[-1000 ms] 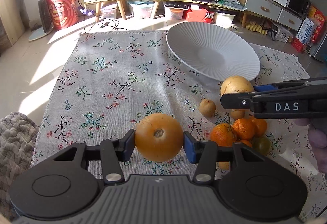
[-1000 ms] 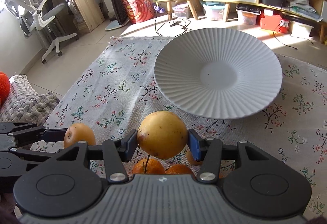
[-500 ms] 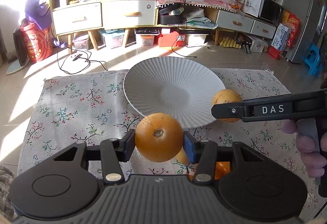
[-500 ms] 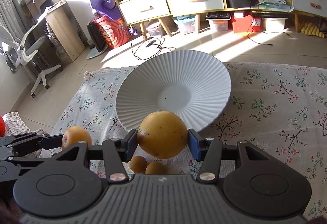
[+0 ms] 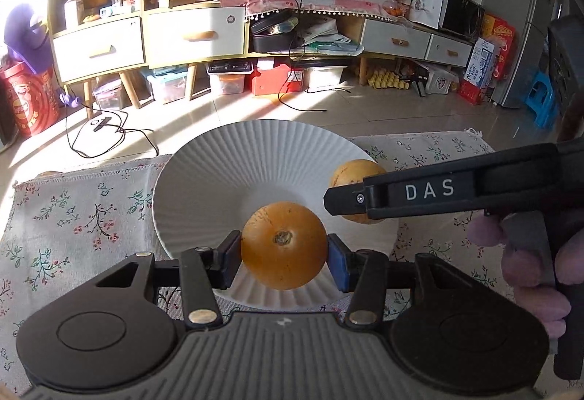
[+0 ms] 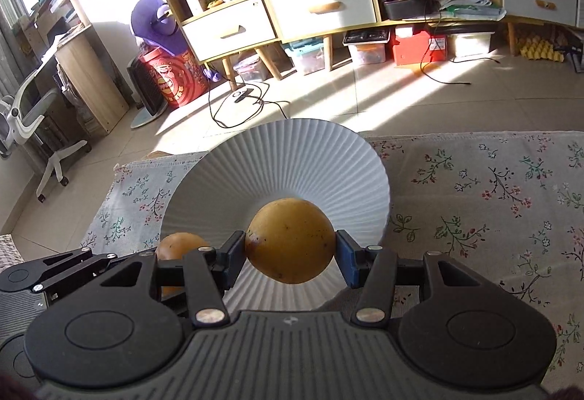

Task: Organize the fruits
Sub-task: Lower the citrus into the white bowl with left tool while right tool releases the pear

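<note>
Gripping an orange fruit (image 5: 284,245) over the white ribbed plate (image 5: 219,166), the left gripper (image 5: 284,250) pinches it firmly; beside it, the right gripper (image 6: 290,252) clamps a yellow fruit (image 6: 290,241) above the same plate.

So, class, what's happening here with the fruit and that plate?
A person holds a gripper in each hand. The left gripper is shut on a round orange fruit, and the right gripper is shut on a larger yellowish round fruit. Both fruits hang over the white ribbed plate, which sits on a floral cloth. Nothing lies in the plate yet.
</note>
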